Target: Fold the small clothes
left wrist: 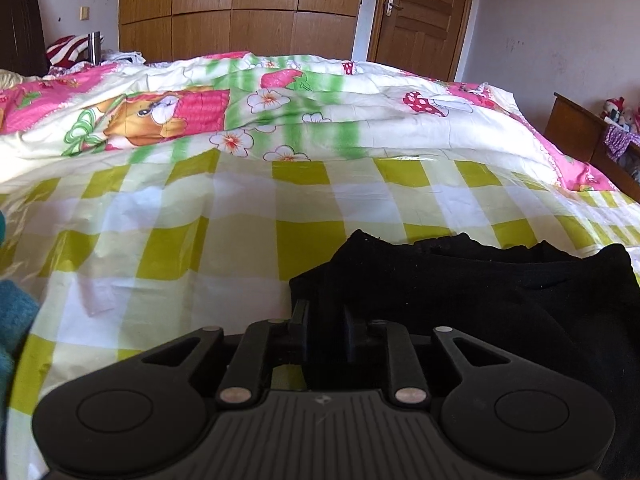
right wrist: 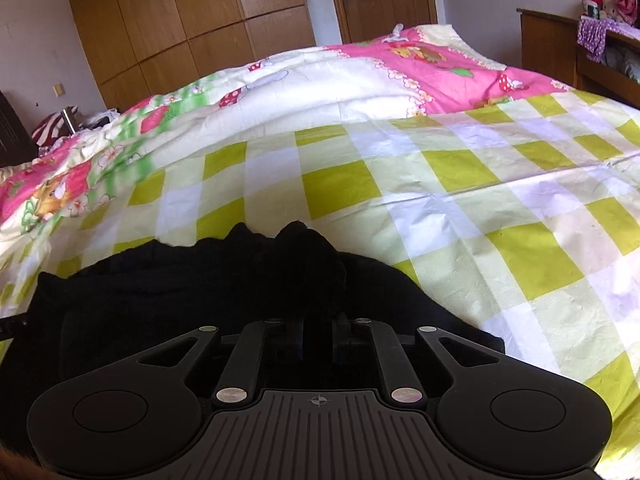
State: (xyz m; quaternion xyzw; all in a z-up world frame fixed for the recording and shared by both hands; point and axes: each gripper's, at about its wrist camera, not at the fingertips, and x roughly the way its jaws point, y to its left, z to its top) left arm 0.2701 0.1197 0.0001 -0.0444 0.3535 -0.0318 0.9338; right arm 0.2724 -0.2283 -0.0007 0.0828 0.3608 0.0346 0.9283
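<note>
- A black garment [left wrist: 500,292] is seen lying on a green-and-white checked sheet [left wrist: 180,240] that covers the near part of a bed.
- In the left wrist view the garment occupies the lower right; its far edge is wavy and uneven, and its left edge lies at the left gripper [left wrist: 327,322].
- The left gripper's fingers are drawn close together with black cloth between them; the gripper is recorded as pinching the garment at its left edge.
- In the right wrist view the garment [right wrist: 180,292] fills the lower left and centre, bunched into a small peak just ahead of the right gripper [right wrist: 318,326].
- The right gripper's fingers are pressed nearly together with dark cloth filling the narrow gap; a pinch on the garment is noted, though black on black makes the contact line hard to trace.
- A floral quilt [left wrist: 280,112], pink, white and green, is heaped across the far part of the bed, beyond the sheet.
- A wooden wardrobe [left wrist: 240,4] and a wooden door [left wrist: 424,12] stand against the far wall.
- A teal fabric item [left wrist: 12,320] is partly visible at the left edge of the left wrist view; what it is cannot be told.
- Wooden furniture [right wrist: 560,44] with soft toys on it is seen at the right.
</note>
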